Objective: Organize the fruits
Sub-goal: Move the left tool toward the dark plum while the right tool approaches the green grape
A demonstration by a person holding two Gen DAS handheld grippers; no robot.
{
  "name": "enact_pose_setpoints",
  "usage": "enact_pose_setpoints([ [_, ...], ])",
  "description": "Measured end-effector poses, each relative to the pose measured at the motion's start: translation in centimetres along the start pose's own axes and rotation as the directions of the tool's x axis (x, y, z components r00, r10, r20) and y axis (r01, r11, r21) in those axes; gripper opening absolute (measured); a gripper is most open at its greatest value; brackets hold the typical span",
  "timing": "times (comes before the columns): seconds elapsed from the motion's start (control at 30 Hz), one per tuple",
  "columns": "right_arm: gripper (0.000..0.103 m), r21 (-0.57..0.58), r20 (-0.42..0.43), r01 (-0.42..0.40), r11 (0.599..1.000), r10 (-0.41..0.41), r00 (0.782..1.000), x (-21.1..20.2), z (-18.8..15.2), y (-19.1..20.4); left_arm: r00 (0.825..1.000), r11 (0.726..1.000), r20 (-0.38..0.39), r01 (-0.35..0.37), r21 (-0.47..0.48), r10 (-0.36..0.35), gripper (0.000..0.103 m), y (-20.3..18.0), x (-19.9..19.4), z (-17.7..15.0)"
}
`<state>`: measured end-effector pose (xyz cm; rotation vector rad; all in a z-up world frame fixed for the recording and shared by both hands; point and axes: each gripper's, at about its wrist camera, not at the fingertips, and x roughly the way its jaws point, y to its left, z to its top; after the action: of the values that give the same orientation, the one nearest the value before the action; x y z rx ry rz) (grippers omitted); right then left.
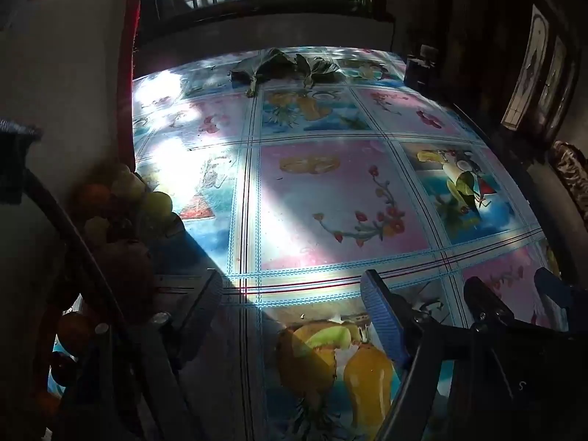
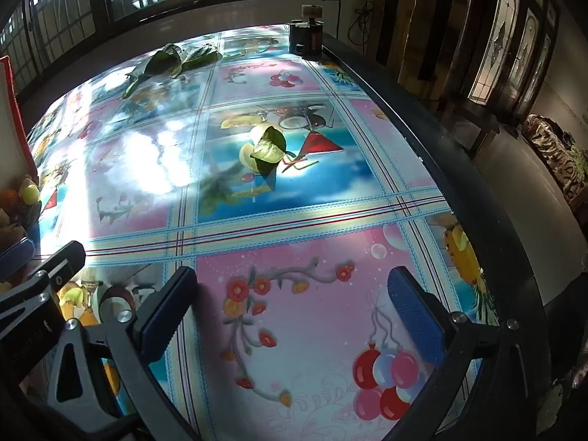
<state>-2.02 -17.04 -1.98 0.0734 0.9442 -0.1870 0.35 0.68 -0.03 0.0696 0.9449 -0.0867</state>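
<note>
A heap of fruit, oranges and pale green ones, lies in shadow at the table's left edge; it also shows in the right wrist view as the fruit heap. What holds it is too dark to tell. A pale yellow fruit with green leaves lies alone mid-table, and in the left wrist view the same leafy fruit sits to the right. My left gripper hangs open over the printed tablecloth, empty, just right of the heap. My right gripper stands wide open and empty near the front edge. Each appears in the other's view: right gripper, left gripper.
Loose green leaves lie at the far side. A dark box stands at the far right corner. A white panel with a red edge rises at the left. The table's dark rim runs along the right.
</note>
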Motion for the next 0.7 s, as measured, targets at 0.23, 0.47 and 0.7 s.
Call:
enact_pose_setpoints([
  [0.23, 0.103, -0.001, -0.001, 0.001, 1.0, -0.001, 1.0, 0.0, 0.0, 0.0, 0.998, 0.996, 0.001, 0.068, -0.065, -0.068, 0.078, 1.3, -0.1, 0.0],
  [0.47, 0.103, -0.001, 0.0, 0.001, 1.0, -0.001, 1.0, 0.0, 0.0, 0.0, 0.995, 0.991, 0.011, 0.098, -0.09, -0.097, 0.078, 2.2, -0.3, -0.3],
  [0.7, 0.103, -0.001, 0.0, 0.001, 1.0, -0.001, 1.0, 0.0, 0.0, 0.0, 0.994, 0.988, 0.008, 0.113, -0.108, -0.113, 0.078, 3.3, -0.6, -0.7],
])
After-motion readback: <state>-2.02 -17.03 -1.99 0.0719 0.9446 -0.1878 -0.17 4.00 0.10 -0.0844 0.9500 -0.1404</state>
